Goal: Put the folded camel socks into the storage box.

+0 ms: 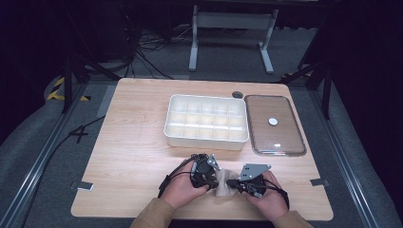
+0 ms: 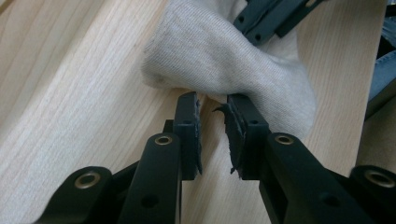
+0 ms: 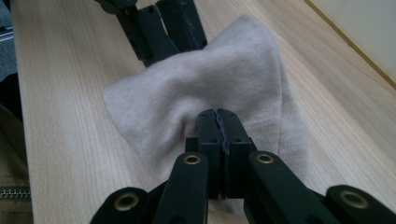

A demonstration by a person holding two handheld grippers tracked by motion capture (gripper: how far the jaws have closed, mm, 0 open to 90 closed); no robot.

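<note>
Count: 1 beige sock (image 1: 222,186), 1 white divided tray (image 1: 207,137), 1 clear lid (image 1: 274,126), 2 grippers.

Sock lies bunched on table (image 1: 133,142) near front edge, between the grippers.

Right gripper (image 3: 218,116): jaws pinched tight on sock edge.

Left gripper (image 2: 213,103): jaws slightly apart, tips at the sock's fold, pads not pressing; not gripping.

Tray + lid sit side by side twd the far edge, well apart from sock. Bare wood to left of the hands.
</note>
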